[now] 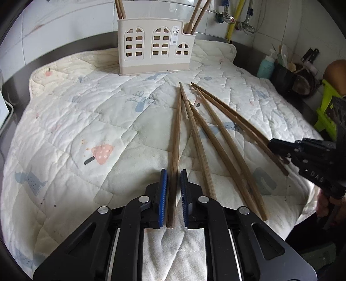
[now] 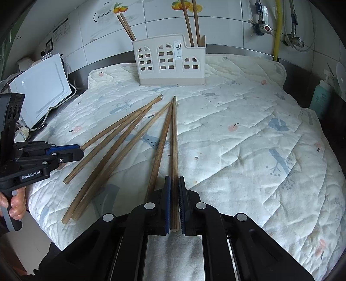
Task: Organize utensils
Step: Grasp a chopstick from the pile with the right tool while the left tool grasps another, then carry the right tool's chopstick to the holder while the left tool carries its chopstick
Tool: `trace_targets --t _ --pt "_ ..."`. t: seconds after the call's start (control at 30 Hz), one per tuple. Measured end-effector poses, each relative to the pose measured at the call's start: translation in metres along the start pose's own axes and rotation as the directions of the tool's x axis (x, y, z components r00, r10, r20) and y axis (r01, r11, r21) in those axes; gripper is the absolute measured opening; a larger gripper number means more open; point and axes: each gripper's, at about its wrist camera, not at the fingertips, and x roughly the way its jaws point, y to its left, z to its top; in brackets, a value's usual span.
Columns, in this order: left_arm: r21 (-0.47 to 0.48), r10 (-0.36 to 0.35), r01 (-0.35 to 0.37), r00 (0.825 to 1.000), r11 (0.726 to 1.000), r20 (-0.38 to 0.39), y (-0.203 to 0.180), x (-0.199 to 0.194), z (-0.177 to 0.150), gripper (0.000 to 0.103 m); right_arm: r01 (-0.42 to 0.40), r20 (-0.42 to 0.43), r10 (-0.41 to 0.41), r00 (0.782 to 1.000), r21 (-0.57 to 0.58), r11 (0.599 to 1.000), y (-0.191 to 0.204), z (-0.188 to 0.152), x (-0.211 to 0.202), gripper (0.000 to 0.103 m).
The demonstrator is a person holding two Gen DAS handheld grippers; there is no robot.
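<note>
**Both claws pinching chopsticks on the quilted mat**

In the left wrist view, the left gripper (image 1: 174, 173), black with ribbed blue pads, is pinching the butt of one brown, grainy wooden chopstick (image 1: 176, 140). That stick is lying flat and running toward 12 o'clock. At 3 o'clock, the right gripper (image 1: 272, 144) is showing raised letters reading "DAS" on its black body.

In the right wrist view, that right gripper is pressing its pads together on the rightmost chopstick (image 2: 174, 140), which is also pointing at 12 o'clock. At 9 o'clock, a hand (image 2: 15, 205) is gripping the left tool's handle, which is carrying white lettering, "GenRobot.AI".

Between the two held sticks, the other loose wooden chopsticks (image 2: 121, 138) are fanning out, with their thin tips converging toward 12 o'clock and their thick square ends spreading nearer the cameras.

Everything is resting on a white quilted cloth mat (image 1: 86, 112), which is puckered in diamond stitching and printed with pink mushrooms and blue-grey trees.

At 12 o'clock, a cream plastic utensil holder with arched window cut-outs (image 1: 154, 46) is standing upright on the mat. It is bearing a small label too fine to read. More chopsticks (image 2: 190, 26) are leaning upright in its left and right end compartments.

Behind it, the glossy white wall tiles (image 2: 227, 21) are showing an orange-fruit decal. A yellow pipe (image 1: 234, 19) is running at 1 o'clock.
</note>
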Motion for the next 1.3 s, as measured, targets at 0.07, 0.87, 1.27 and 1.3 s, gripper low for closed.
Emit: trace_targets --t 0.07,0.87,1.27,1.3 --pt "-0.015 -0.012 0.012 1.0 1.0 0.004 0.0 -0.002 0.001 0.006 -0.002 0.007 0.002 1.0 0.004 1.0 0.0 0.001 -0.004 0.007" --pt "-0.07 -0.079 0.094 0.979 0.993 0.189 0.026 -0.056 0.046 0.005 -0.043 0.253 0.074 0.965 -0.126 0.991 0.014 0.13 -0.098 0.006" --pt "-0.057 -0.081 0.098 0.963 0.994 0.258 0.04 -0.074 0.09 0.005 0.032 0.33 0.052 0.942 -0.243 0.97 0.026 0.249 -0.118 0.006" --pt "-0.055 -0.083 0.1 0.962 0.993 0.261 0.04 -0.074 0.095 0.005 0.038 0.33 0.049 0.943 -0.251 0.967 0.027 0.254 -0.117 0.006"
